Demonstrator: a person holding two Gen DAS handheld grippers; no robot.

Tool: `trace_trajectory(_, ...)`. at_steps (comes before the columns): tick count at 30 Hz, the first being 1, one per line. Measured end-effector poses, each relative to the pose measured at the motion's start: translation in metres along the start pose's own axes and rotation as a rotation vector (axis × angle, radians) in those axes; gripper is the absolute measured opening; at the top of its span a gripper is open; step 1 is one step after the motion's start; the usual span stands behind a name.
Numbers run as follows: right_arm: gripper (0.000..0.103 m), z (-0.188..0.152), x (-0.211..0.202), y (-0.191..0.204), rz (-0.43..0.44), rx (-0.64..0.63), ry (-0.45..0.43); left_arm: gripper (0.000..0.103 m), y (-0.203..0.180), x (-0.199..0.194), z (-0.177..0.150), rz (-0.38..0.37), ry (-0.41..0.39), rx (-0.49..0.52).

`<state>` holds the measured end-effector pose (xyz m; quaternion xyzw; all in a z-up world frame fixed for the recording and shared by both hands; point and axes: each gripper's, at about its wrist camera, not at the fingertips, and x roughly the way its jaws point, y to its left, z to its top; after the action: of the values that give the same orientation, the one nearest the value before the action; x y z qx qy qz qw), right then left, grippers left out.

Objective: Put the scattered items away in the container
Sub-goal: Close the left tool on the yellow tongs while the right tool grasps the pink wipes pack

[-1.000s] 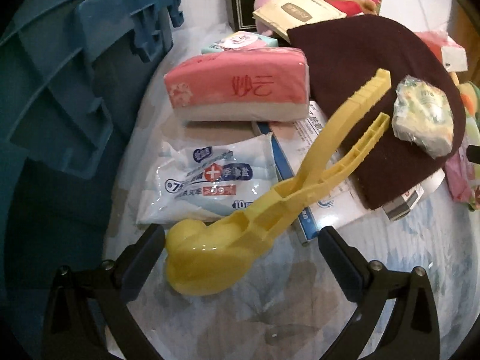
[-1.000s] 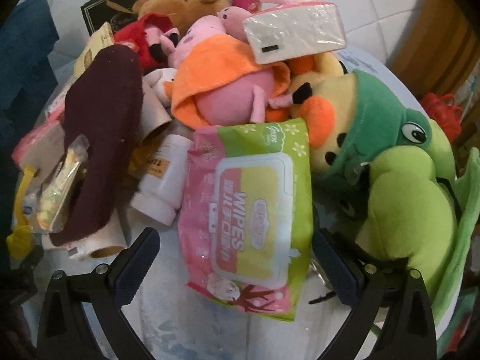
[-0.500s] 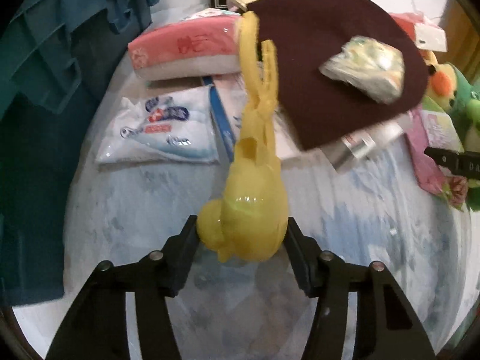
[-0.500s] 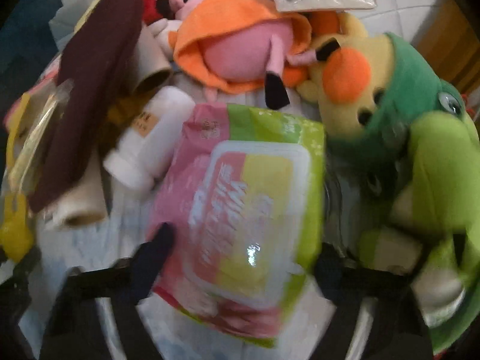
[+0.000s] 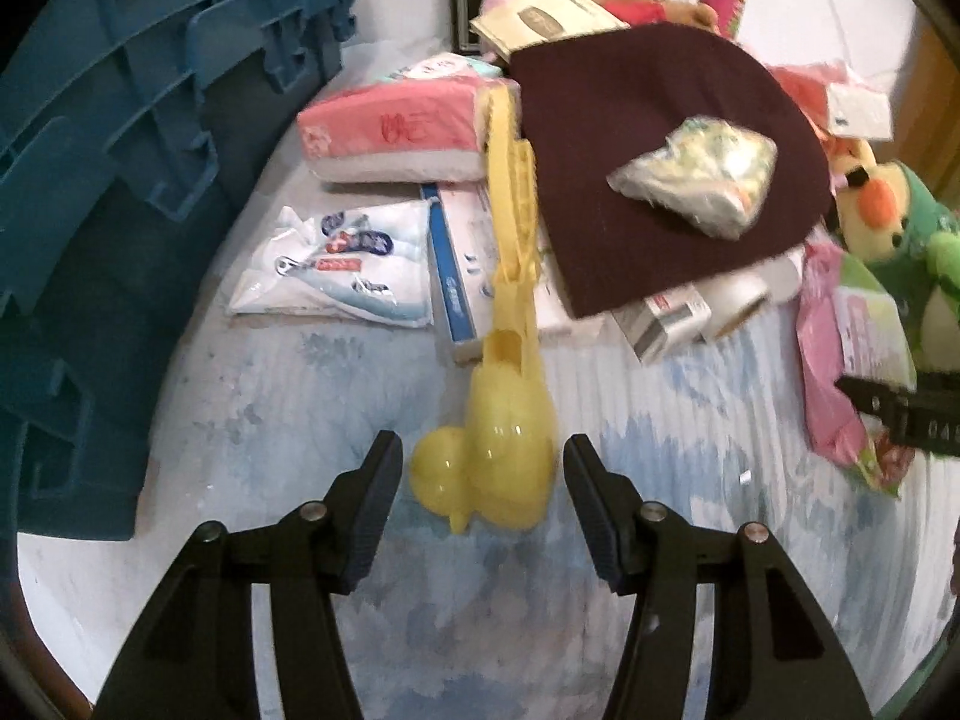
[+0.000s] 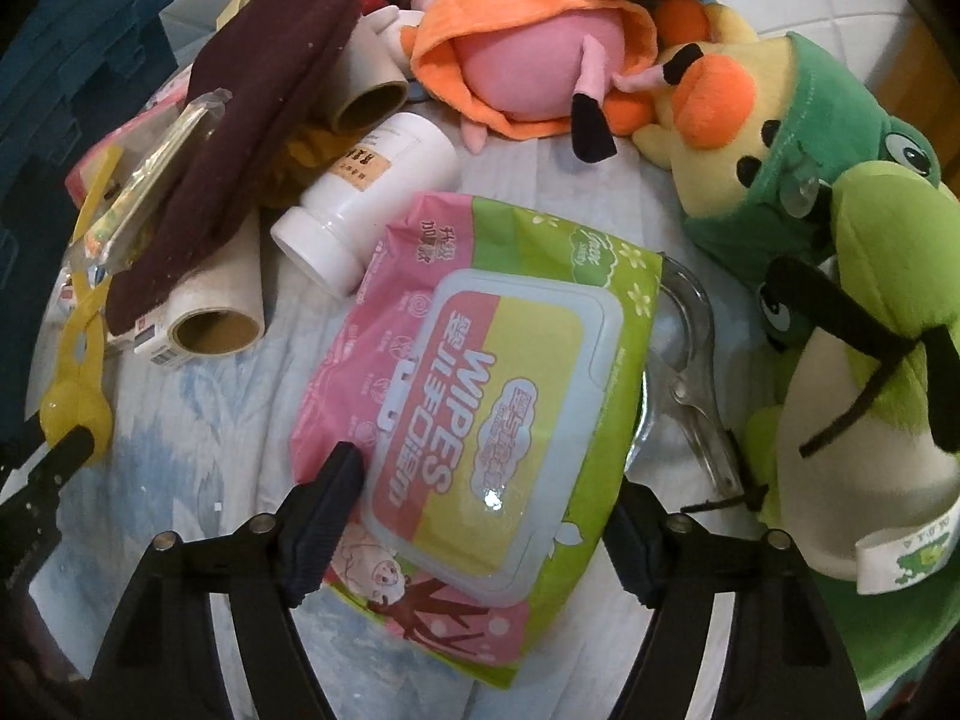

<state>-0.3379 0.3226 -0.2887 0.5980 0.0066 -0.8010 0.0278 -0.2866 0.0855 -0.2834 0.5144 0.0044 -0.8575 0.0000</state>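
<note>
A yellow duck-shaped clip [image 5: 504,462] lies on the pale blue cloth, its long handles pointing away over the pile. My left gripper [image 5: 480,468] stands open around the duck head, with a thin gap on each side. The blue crate [image 5: 120,150] rises at the left. A pink and green wipes pack [image 6: 498,396] sits between the fingers of my right gripper [image 6: 486,492], which is shut on it; the left fingertip [image 6: 336,480] presses into its pink edge. The same pack [image 5: 840,348] shows at the right of the left wrist view.
A maroon beanie [image 5: 648,150] with a small packet on it, a pink tissue pack [image 5: 390,132] and a white pouch [image 5: 336,264] lie behind the clip. A white bottle [image 6: 372,180], cardboard rolls [image 6: 216,312], plush toys [image 6: 780,120] and a clear clamp [image 6: 690,330] crowd the wipes.
My left gripper narrowed from wide open to close around the duck head, and the clip swung so its handles point away. My right gripper moved in and closed on the wipes pack.
</note>
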Motion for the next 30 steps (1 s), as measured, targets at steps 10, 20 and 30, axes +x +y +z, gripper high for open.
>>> trace_trajectory(10, 0.103, 0.011, -0.005, -0.004, 0.014, 0.023, -0.033, 0.064, 0.002, 0.029, 0.003, 0.009, 0.052, -0.023)
trace_trajectory(20, 0.103, 0.018, -0.012, -0.007, 0.043, 0.090, -0.072, 0.058, 0.002, 0.013, 0.017, 0.002, 0.013, -0.005)
trace_trajectory(30, 0.097, 0.017, 0.007, 0.006, 0.002, 0.082, -0.061, 0.033, -0.011, 0.027, 0.014, -0.022, 0.065, 0.041)
